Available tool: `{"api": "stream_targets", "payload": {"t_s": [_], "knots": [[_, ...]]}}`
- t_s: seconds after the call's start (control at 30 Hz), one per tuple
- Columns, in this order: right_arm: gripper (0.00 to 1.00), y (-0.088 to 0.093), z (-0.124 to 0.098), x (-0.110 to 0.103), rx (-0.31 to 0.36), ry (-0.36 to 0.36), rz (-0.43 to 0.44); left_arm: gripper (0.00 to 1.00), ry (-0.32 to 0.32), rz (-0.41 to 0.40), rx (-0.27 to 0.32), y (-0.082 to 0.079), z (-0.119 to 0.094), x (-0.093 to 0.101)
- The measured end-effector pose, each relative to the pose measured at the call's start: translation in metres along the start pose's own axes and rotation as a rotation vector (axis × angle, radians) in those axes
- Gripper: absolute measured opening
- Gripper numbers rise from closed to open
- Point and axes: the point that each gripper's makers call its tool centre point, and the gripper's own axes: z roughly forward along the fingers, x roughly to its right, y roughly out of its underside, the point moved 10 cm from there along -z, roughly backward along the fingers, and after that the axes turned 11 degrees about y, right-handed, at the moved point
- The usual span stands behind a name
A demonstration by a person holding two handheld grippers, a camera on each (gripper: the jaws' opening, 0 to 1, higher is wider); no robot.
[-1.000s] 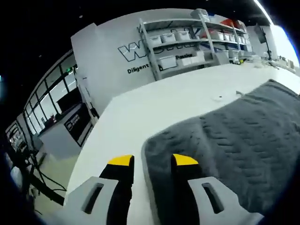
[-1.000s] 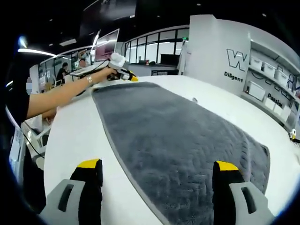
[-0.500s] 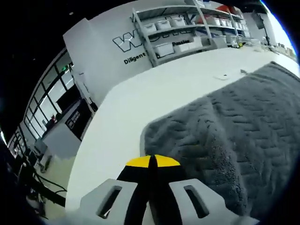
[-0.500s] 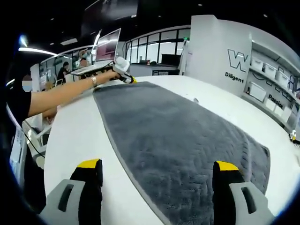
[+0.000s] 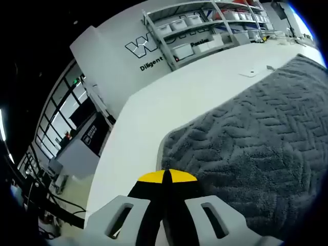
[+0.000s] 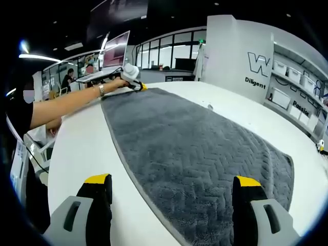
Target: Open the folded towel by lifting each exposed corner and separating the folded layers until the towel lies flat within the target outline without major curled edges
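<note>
The towel (image 5: 256, 138) ahead of the left claw (image 5: 167, 177) is dark grey, woven in a herringbone pattern; the surface (image 5: 169, 107) beyond it is white; both claws have black jaws with yellow tips and pale grey bodies; the right claw (image 6: 171, 180) straddles the same grey towel (image 6: 195, 154) on white surface (image 6: 82, 148).

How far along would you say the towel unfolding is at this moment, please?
Mostly done: the grey towel lies spread long across the white table, largely flat. In hand: the left tool has its jaws closed at the towel's far corner, also seen at. The right tool is open over the near edge, holding nothing. Left: smoothing the edges; no target outline is discernible.
</note>
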Motion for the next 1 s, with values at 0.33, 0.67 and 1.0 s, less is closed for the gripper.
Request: {"api": "stream_targets", "payload": {"t_s": [0.33, 0.67, 1.0], "knots": [[0.99, -0.002, -0.004, 0.008, 0.024, 0.018, 0.031, 0.34, 0.004, -0.092, 0.049, -0.003, -0.019, -0.001], [0.99, -0.003, -0.008, 0.013, 0.045, 0.042, 0.057, 0.67, 0.257, -0.146, 0.115, -0.005, -0.066, 0.046], [0.99, -0.001, -0.011, 0.022, 0.048, 0.064, 0.084, 0.96, 0.408, -0.116, 0.188, 0.003, -0.134, 0.097]]}}
